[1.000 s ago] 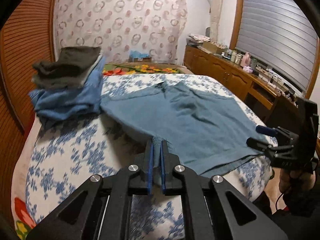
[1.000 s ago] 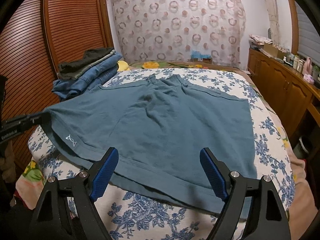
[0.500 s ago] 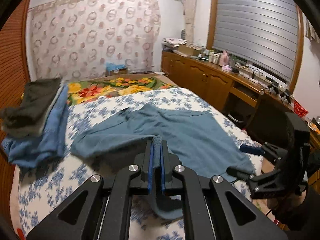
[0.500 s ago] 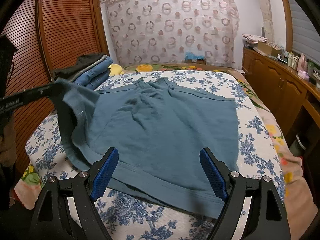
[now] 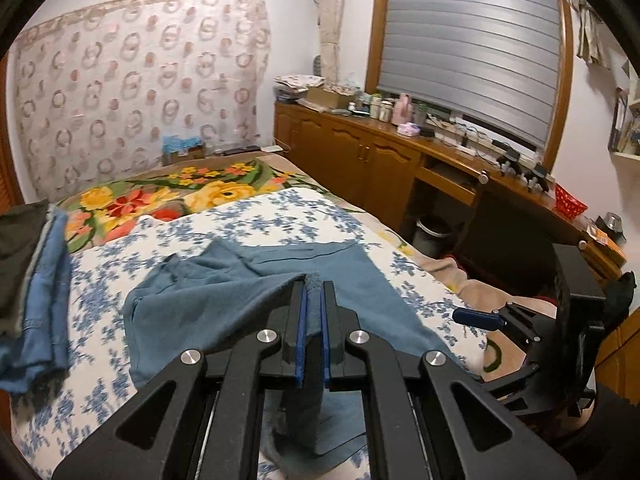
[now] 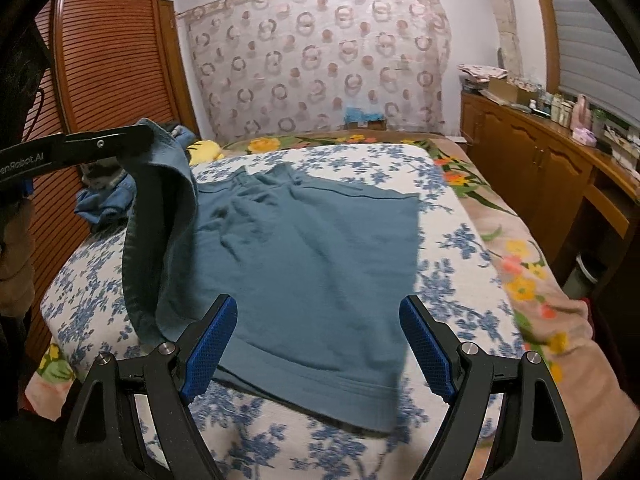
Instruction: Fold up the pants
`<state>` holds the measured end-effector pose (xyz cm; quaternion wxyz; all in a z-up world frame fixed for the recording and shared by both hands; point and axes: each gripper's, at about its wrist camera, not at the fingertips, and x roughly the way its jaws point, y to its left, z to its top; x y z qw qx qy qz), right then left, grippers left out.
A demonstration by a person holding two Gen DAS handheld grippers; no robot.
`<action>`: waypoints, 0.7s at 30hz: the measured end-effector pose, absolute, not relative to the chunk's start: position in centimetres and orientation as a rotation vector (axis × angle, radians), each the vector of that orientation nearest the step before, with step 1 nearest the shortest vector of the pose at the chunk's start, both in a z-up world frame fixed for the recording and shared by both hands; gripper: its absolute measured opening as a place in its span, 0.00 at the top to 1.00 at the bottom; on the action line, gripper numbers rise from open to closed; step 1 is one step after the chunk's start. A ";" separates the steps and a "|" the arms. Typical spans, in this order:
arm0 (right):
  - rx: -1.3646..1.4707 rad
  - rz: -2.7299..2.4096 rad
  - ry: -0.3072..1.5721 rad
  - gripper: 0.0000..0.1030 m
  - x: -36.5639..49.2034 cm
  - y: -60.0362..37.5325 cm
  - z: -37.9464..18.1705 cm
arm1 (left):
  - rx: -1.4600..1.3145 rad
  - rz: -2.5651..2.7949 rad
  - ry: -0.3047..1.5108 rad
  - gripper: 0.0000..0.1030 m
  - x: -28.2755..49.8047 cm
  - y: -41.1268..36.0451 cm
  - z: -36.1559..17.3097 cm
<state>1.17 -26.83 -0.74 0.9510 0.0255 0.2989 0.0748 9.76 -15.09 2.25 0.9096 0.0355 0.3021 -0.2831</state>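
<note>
Pants [image 6: 312, 256] (soft teal knit) pinched by left gripper [image 5: 313, 312].

I count 1 pair of teal shorts [image 6: 312, 256] on 1 bed [image 6: 460, 248]. I hold 2 grippers: my left gripper [image 5: 313, 320] and my right gripper [image 6: 320, 344], each with 2 blue-padded fingers [image 6: 208, 350]. There is 1 stack of folded clothes [image 5: 32, 280], 1 patterned curtain [image 6: 320, 64], 1 slatted wardrobe door [image 6: 104, 80], 1 window blind [image 5: 468, 40], 1 red basket [image 5: 568, 202].
</note>
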 end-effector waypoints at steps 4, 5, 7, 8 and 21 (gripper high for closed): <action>0.062 0.139 0.611 0.18 0.9 -27.4 -0.8 | 0.080 -0.598 0.646 0.93 10.2 -16.1 1.6; 0.064 0.137 0.613 0.18 0.9 -27.5 -0.8 | 0.080 -0.594 0.655 0.93 10.3 -16.3 1.4; 0.067 0.134 0.616 0.18 0.8 -27.6 -0.8 | 0.075 -0.574 0.672 0.92 10.6 -16.3 0.9; 0.068 0.132 0.617 0.18 0.8 -27.6 -0.8 | 0.070 -0.565 0.680 0.91 10.7 -16.1 0.6; 0.047 0.142 0.610 0.21 1.9 -27.4 -0.1 | 0.038 -0.502 0.712 0.23 10.6 -12.2 -1.8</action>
